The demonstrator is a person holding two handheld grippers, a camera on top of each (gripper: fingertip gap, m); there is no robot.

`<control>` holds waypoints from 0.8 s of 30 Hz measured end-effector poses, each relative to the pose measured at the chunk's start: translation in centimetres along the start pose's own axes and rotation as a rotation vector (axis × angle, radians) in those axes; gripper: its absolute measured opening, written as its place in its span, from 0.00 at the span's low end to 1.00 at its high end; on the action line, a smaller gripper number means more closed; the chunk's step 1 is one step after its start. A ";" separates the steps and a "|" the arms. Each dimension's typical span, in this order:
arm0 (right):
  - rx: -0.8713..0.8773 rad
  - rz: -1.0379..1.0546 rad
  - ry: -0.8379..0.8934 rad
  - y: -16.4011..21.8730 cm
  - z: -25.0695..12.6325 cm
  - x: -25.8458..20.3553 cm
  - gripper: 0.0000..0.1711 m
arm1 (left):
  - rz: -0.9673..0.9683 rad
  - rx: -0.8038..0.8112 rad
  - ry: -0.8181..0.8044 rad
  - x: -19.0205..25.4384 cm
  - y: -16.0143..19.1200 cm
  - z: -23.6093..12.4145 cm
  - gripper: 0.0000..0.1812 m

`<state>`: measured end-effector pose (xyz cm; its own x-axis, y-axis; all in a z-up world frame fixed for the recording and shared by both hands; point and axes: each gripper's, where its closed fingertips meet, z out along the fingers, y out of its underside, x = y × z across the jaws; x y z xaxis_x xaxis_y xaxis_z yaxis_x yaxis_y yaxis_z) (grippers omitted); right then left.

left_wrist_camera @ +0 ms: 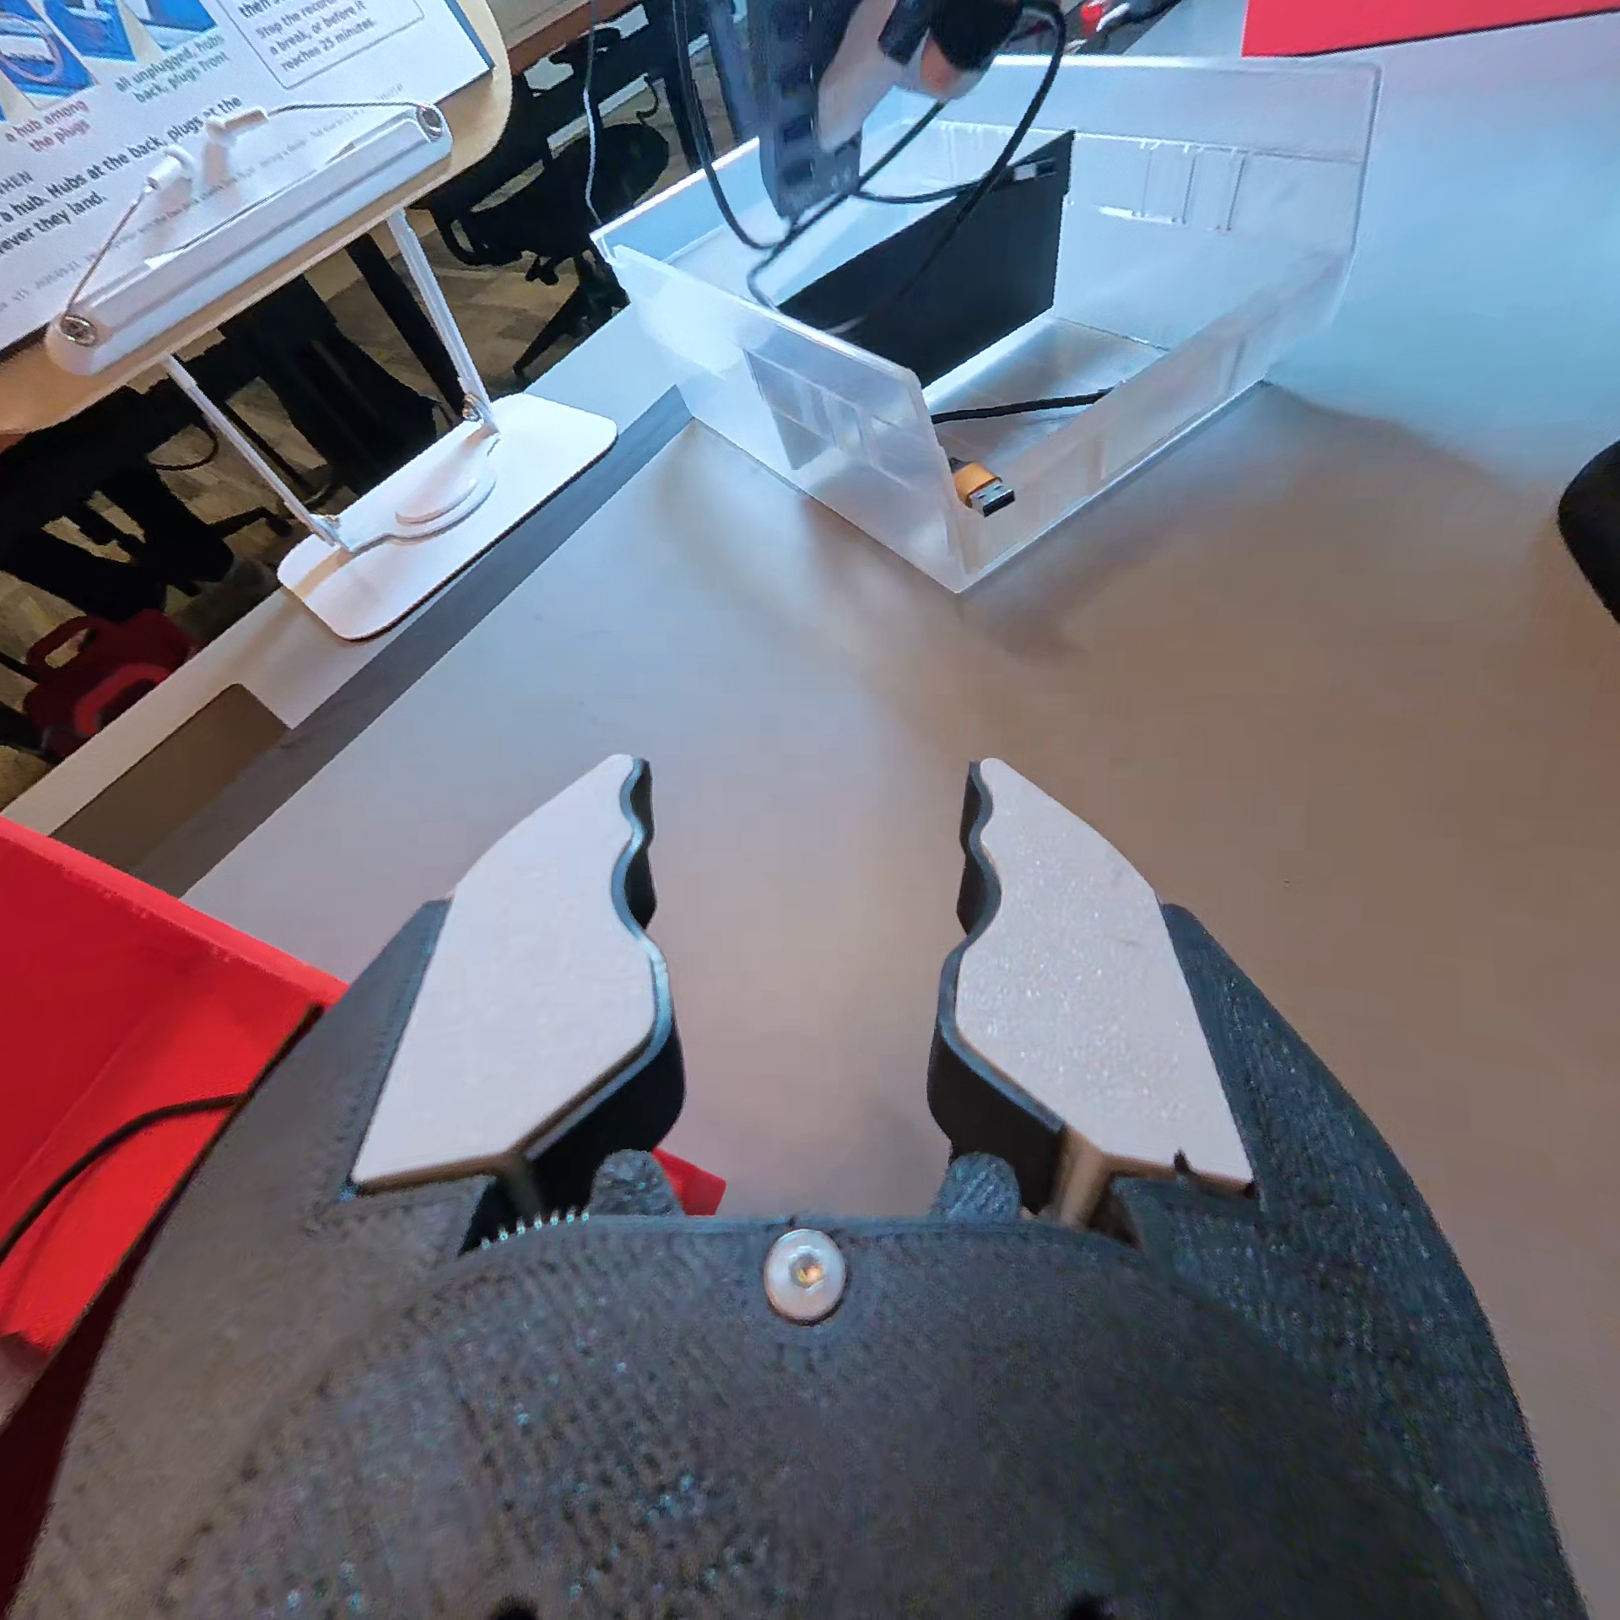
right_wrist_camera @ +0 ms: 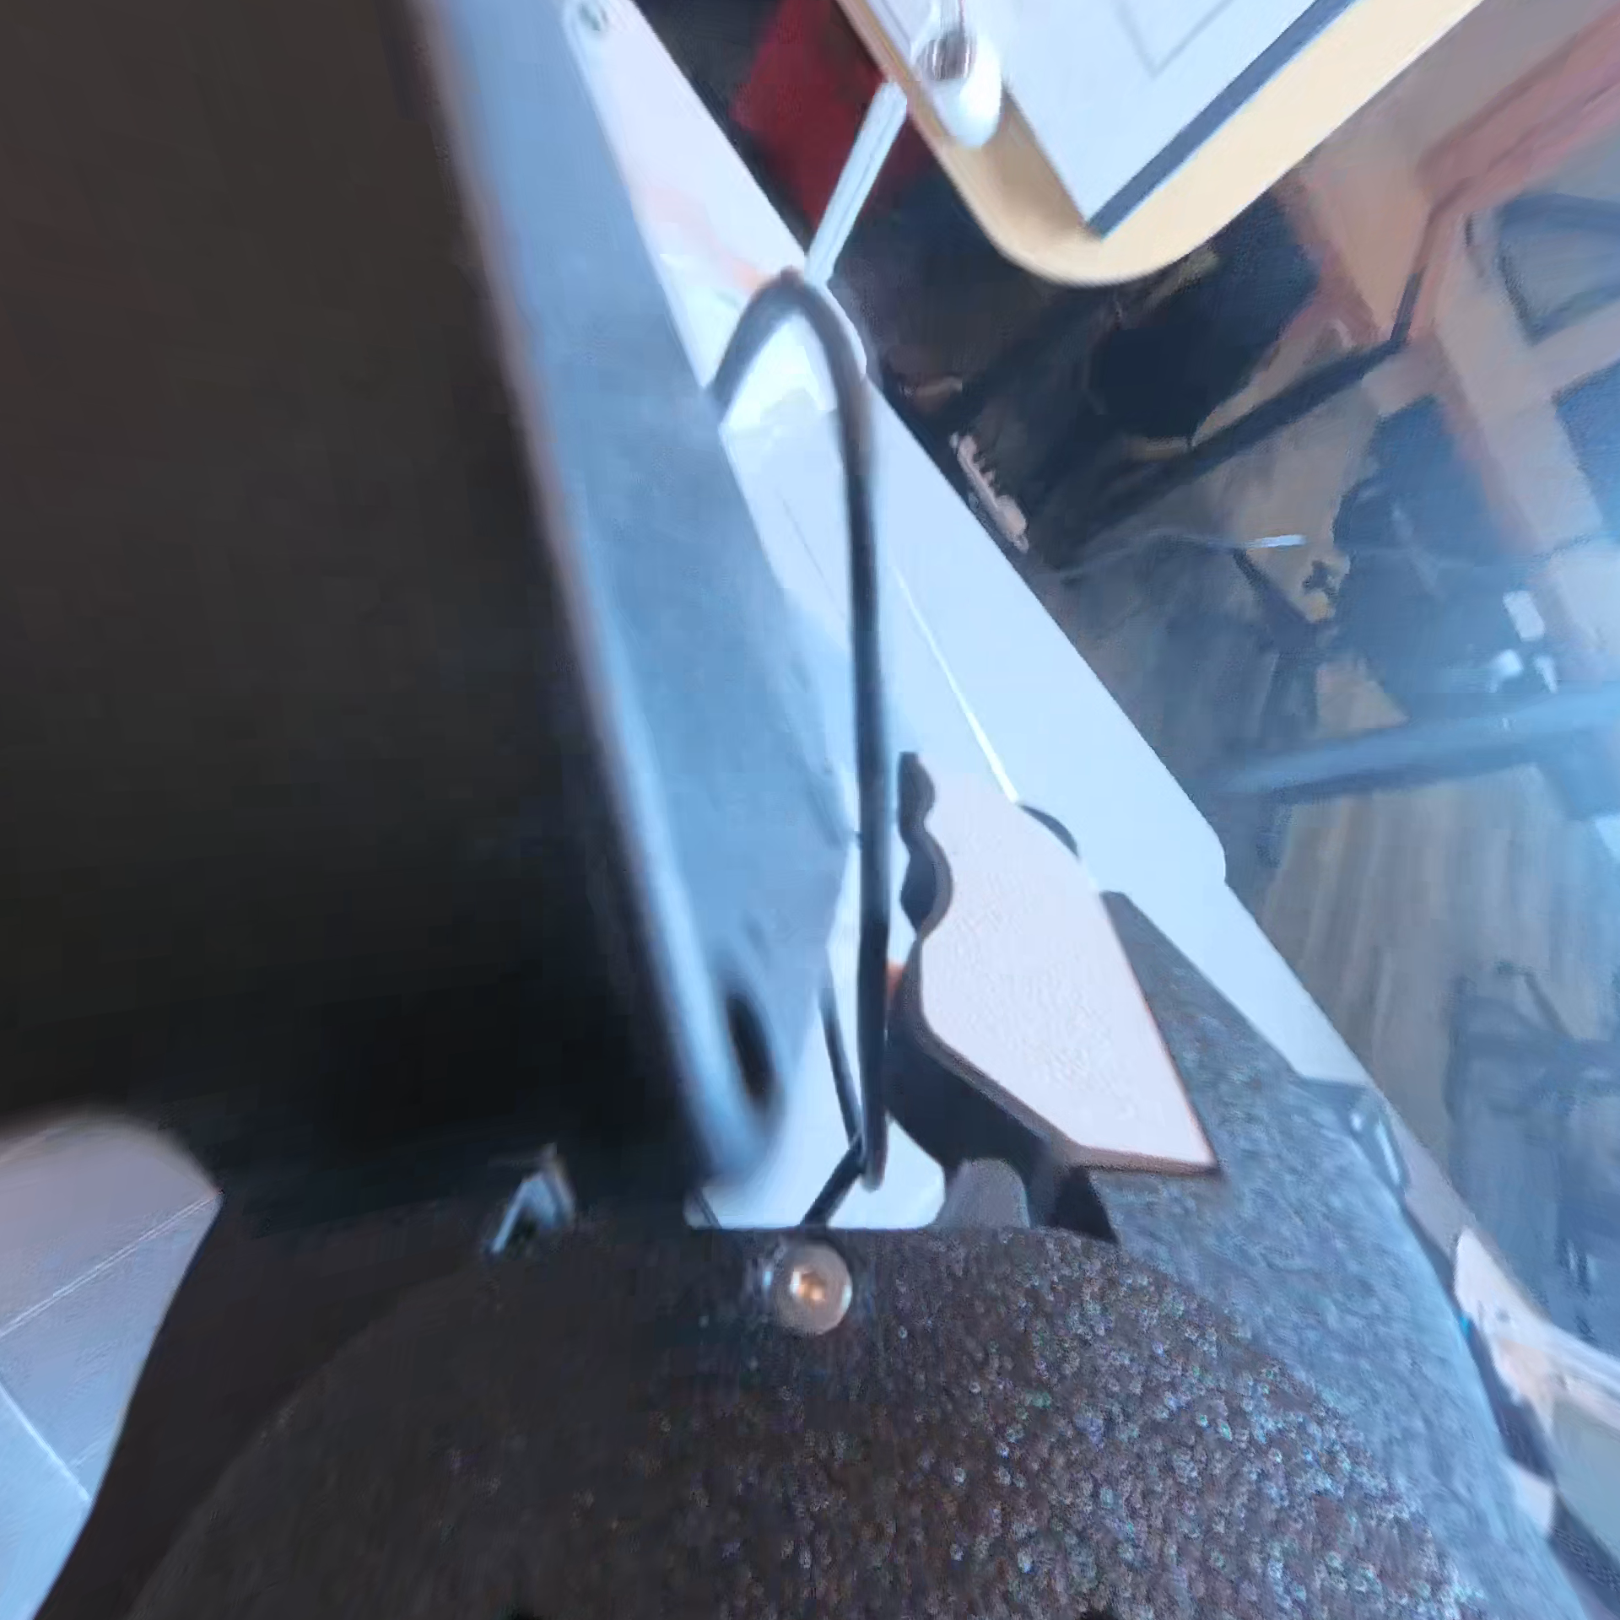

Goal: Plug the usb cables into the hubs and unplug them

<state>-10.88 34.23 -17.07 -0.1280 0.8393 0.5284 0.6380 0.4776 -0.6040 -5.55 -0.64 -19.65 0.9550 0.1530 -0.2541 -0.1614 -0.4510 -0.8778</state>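
My left gripper is open and empty, low over the grey table. Ahead stands a clear acrylic tray holding a black box and a loose orange USB plug on a black cable. Above the tray, my right gripper holds a dark slab-shaped hub in the air, with a black cable looping down from it into the tray. In the blurred right wrist view the hub fills the space between the fingers. Only the right finger shows, and the cable runs beside it.
A white document stand with a printed sheet sits at the table's left edge. A red container with a thin black cable lies at lower left. A dark rounded object shows at the right edge. Office chairs stand beyond the table. Spacing between my two grippers at the tips: around 35 cm.
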 end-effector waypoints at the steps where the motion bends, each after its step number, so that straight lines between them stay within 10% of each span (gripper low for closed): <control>1: -0.019 0.001 0.003 0.1 -0.2 -0.3 0.33 | -0.007 0.004 0.012 0.2 0.0 0.0 0.37; 7: 0.093 0.097 0.053 -4.8 -7.1 -1.2 0.54 | -0.001 0.123 0.112 2.0 -2.0 -0.9 0.37; 12: 0.147 0.010 0.111 -6.8 -12.2 -5.8 0.46 | 0.168 0.310 0.190 5.5 -5.2 -2.9 0.37; 24: 0.100 -0.239 0.100 -7.7 -8.3 -23.5 0.38 | 0.631 0.431 0.298 17.5 -9.5 -7.4 0.26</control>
<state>-6.48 8.68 -19.91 -0.1875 0.6723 0.7161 0.5202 0.6864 -0.5082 14.58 -0.18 -12.76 0.6686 -0.2844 -0.6871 -0.7140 0.0125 -0.7000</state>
